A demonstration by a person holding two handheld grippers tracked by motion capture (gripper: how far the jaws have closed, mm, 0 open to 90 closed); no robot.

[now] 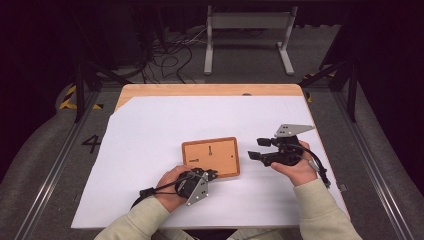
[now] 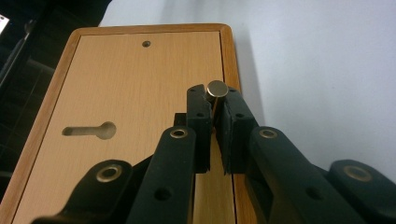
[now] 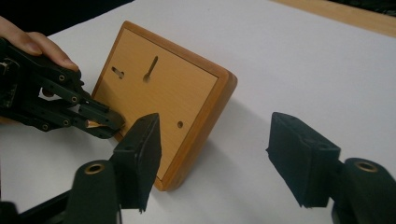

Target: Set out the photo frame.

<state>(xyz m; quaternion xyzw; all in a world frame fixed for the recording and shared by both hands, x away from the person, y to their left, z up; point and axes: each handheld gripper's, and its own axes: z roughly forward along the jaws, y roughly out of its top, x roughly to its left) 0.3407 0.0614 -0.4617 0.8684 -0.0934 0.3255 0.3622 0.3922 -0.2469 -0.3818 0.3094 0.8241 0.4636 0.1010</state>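
A wooden board (image 1: 210, 155) with two keyhole slots (image 2: 91, 131) and a small round hole (image 3: 180, 124) lies on the white sheet. My left gripper (image 1: 212, 174) is at the board's near right corner, shut on a small round metal pin (image 2: 215, 88) that stands just above the board's rim (image 2: 229, 56). In the left gripper view the two jaws (image 2: 214, 109) pinch the pin from both sides. My right gripper (image 1: 256, 148) hovers to the right of the board, open, with nothing between its fingers. The right gripper view shows the board (image 3: 159, 93) and the left gripper (image 3: 109, 123) on its edge.
The white sheet (image 1: 150, 130) covers most of a wooden table (image 1: 200, 90). Beyond the far edge, a white metal frame (image 1: 247, 22) and cables (image 1: 170, 55) are on the floor. Dark stands (image 1: 82, 90) flank the table.
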